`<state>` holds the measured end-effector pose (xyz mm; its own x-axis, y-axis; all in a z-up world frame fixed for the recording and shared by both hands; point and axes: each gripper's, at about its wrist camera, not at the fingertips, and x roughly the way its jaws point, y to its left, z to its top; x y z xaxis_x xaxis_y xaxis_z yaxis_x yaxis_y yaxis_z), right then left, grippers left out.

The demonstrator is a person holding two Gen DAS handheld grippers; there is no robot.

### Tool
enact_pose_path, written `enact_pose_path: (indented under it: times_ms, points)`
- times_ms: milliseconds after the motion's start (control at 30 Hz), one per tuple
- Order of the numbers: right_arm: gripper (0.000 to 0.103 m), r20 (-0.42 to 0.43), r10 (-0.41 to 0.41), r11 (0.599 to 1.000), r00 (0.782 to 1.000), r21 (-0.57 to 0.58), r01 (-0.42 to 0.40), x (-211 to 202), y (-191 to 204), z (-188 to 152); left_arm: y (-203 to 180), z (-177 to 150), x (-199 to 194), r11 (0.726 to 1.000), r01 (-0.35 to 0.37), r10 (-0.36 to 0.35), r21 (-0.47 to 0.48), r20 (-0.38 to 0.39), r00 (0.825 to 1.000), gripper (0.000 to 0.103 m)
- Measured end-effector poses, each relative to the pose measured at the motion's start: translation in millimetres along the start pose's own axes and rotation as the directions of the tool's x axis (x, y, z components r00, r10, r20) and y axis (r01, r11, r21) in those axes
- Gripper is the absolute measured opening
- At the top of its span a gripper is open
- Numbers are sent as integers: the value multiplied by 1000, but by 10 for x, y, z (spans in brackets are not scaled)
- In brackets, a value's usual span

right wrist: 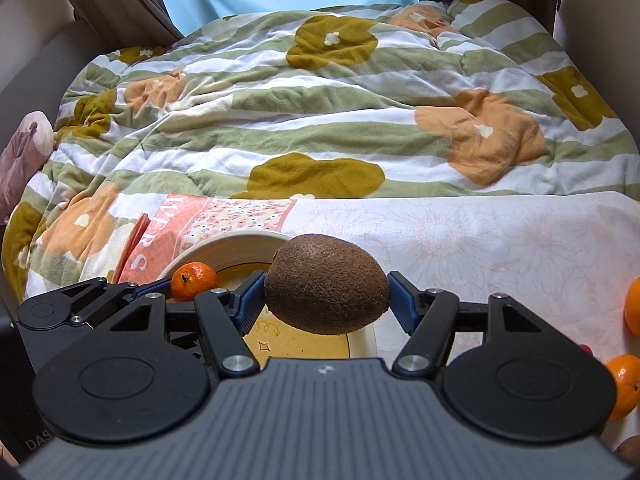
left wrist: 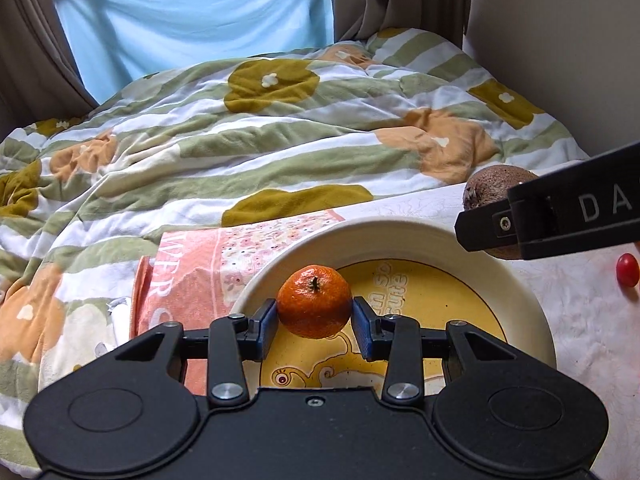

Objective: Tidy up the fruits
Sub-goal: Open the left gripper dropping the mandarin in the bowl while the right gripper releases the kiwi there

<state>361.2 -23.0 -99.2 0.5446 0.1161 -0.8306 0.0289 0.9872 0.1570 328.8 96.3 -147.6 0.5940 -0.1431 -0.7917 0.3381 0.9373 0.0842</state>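
Soft daylight comes through the pale blue curtain (left wrist: 196,20) at the head of the bed (left wrist: 280,120), bright enough to wash that cloth nearly white and leave the quilt evenly lit, with only faint shadows in its folds. Both views bow strongly towards their edges, with dark corners. The mandarin (left wrist: 314,302) and the kiwi (right wrist: 326,284) look sharp close up, each dropping a soft shadow on the plate (left wrist: 532,312), while the far quilt is slightly soft.

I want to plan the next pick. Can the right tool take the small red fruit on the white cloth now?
Probably not yet. The right tool is shut on the kiwi, so its fingers are occupied. The red fruit itself lies uncovered on the white cloth, nothing over it.
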Motion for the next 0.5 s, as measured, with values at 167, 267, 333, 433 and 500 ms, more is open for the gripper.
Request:
enact_pose_path:
  times_ms: [167, 267, 333, 433, 500]
  points:
    - [80, -18, -10, 1000, 1000, -3, 10, 66, -4, 22, 10, 1, 47, 1000, 12, -12, 12, -15, 1000, 59]
    - [80, -25, -8, 1000, 1000, -5, 8, 76, -15, 42, 34, 10, -16, 999, 46, -46, 18, 8, 999, 95]
    - [80, -24, -10, 1000, 1000, -7, 10, 78, -14, 45, 29, 10, -91, 999, 35, -36, 37, 28, 999, 96]
    - [80, -30, -2, 1000, 1000, -6, 2, 85, -19, 50, 40, -25, -172, 998, 39, -41, 58, 28, 999, 96]
    - [80, -37, 7, 1000, 999, -9, -7, 98, -17, 64, 61, -58, -216, 998, 33, -34, 62, 24, 999, 96]
